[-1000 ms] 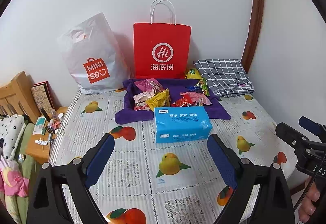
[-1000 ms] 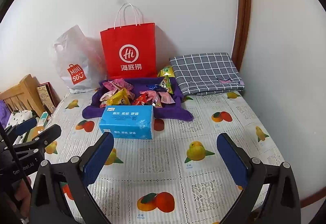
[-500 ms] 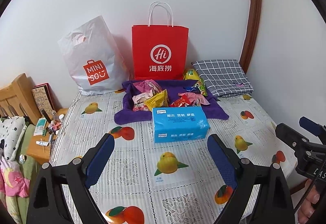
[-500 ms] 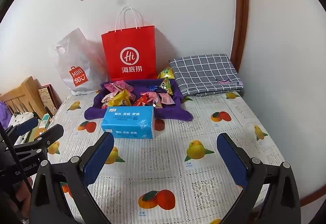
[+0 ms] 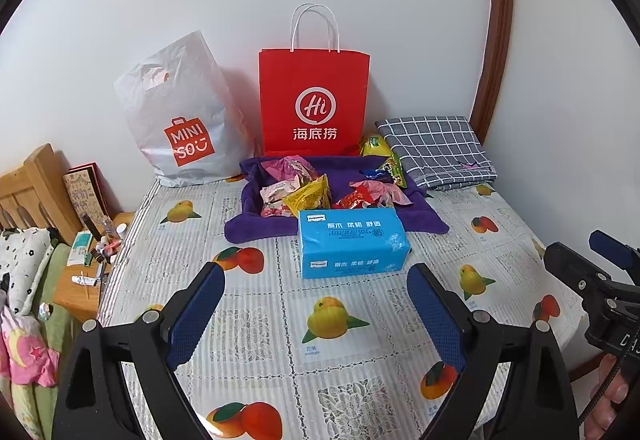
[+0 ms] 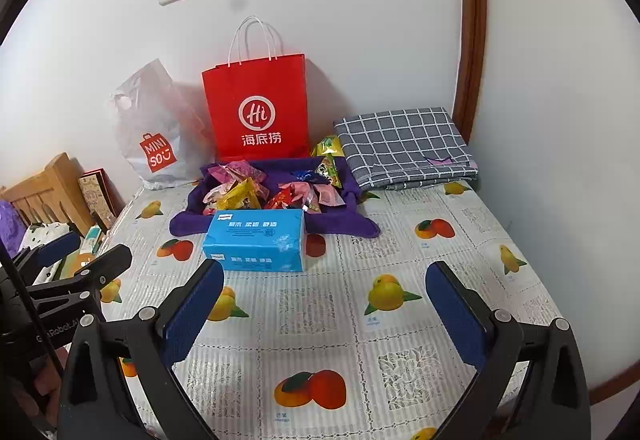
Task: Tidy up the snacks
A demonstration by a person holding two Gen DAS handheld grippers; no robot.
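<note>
Several wrapped snacks (image 5: 308, 190) (image 6: 256, 192) lie heaped on a purple cloth (image 5: 256, 224) (image 6: 188, 224) at the far side of a table. A yellow-green packet (image 5: 374, 146) (image 6: 328, 146) leans just behind the cloth. A blue tissue pack (image 5: 352, 244) (image 6: 256, 240) sits in front of the heap. My left gripper (image 5: 316, 282) hovers open and empty over the tablecloth, short of the tissue pack. My right gripper (image 6: 324, 280) is open too, empty, to the right and nearer than the pack. Each gripper shows at the edge of the other's view.
A red paper bag (image 5: 314, 100) (image 6: 256, 108) and a white plastic bag (image 5: 180, 120) (image 6: 152, 132) stand against the wall. A folded checked cloth (image 5: 436, 148) (image 6: 404, 144) lies at the back right. The fruit-print tablecloth (image 5: 256, 320) (image 6: 320, 320) covers the table. A cluttered wooden stand (image 5: 88, 268) is at the left.
Both views have shifted very slightly, with the scene sitting a little lower in frame. Both grippers stay open and nothing on the table has moved.
</note>
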